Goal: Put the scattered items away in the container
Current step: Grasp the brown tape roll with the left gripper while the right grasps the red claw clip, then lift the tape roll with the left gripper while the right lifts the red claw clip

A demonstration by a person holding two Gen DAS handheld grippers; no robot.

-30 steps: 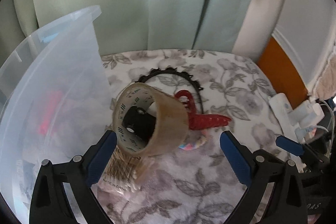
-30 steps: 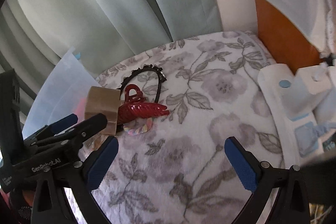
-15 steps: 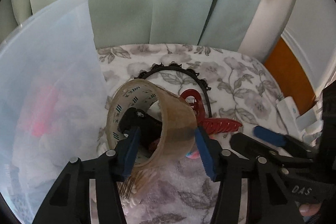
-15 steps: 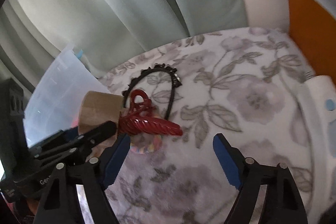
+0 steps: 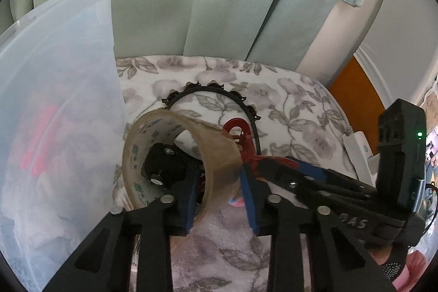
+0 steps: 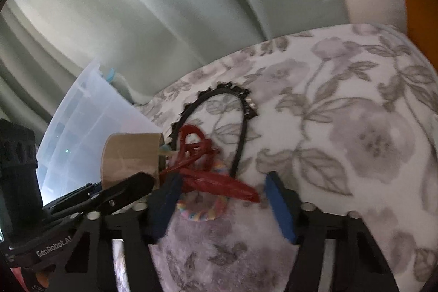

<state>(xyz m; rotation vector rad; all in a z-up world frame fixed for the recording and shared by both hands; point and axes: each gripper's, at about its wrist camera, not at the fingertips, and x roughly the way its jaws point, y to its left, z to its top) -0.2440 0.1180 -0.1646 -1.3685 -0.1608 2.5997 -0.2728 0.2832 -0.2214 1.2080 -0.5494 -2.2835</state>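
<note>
Since a second ago we have closed both sets of tongs from wide open. Our left gripper (image 5: 220,196) now straddles the wall of the brown packing tape roll (image 5: 191,155), one blue pad inside the ring and one outside; the jaws are closing and, as far as the left wrist view shows, the pads are on the wall or all but touching it. The roll stands on its edge on the floral blanket (image 5: 295,106), just beside the translucent plastic container (image 5: 63,111), which already holds some things. Our right gripper (image 6: 224,199) has come down and forward over the red hair claw (image 6: 213,177); its jaws are closing with the claw between them, but the pads do not press on it yet. The claw lies across a pastel scrunchie (image 6: 202,212), touching the tape roll, with the black headband (image 6: 241,111) arching behind. We judge that both grasps are nearly made, so two items could go into the container together, leaving the headband and scrunchie.
</note>
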